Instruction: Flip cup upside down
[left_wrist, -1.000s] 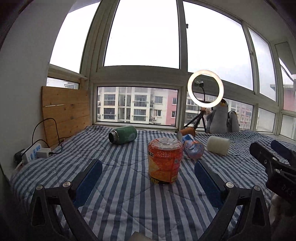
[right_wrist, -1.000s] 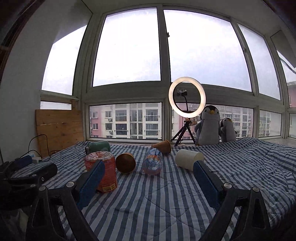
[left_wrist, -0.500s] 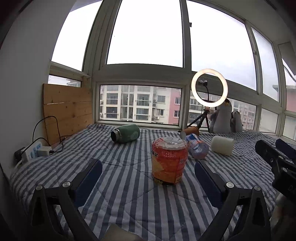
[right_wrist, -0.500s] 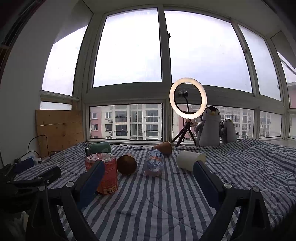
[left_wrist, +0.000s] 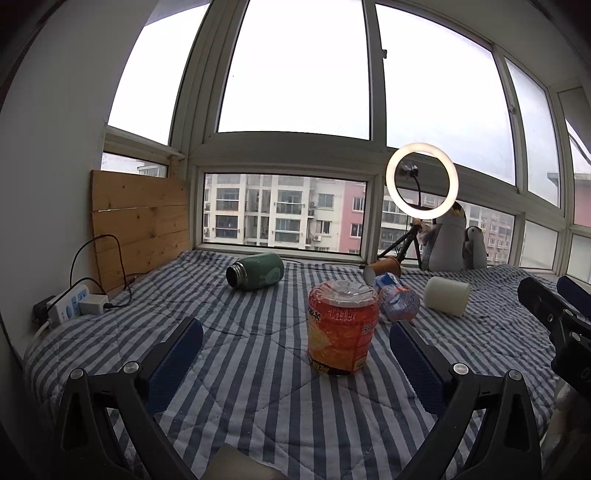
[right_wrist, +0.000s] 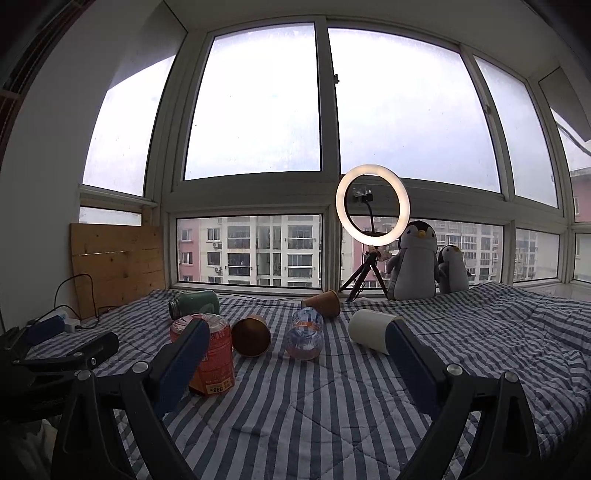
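Note:
An orange plastic cup (left_wrist: 343, 326) stands bottom-up on the striped blanket, a little ahead of my left gripper (left_wrist: 295, 350), which is open and empty. The cup also shows in the right wrist view (right_wrist: 212, 354), behind the left finger of my right gripper (right_wrist: 295, 354), also open and empty. A brown paper cup (right_wrist: 252, 335), a second brown cup (right_wrist: 323, 303), a clear cup (right_wrist: 306, 338) and a white cup (right_wrist: 371, 335) lie on their sides farther back. The right gripper shows at the right edge of the left wrist view (left_wrist: 554, 314).
A green flask (left_wrist: 256, 275) lies on its side at the back left. A power strip with cables (left_wrist: 70, 304) sits by the wooden board (left_wrist: 140, 225). A ring light on a tripod (right_wrist: 371, 221) and two plush penguins (right_wrist: 417, 256) stand by the window.
Both grippers have drawn back and risen slightly, so the cups sit a bit farther off in both views. Nothing on the blanket has moved. Both grippers stay open.

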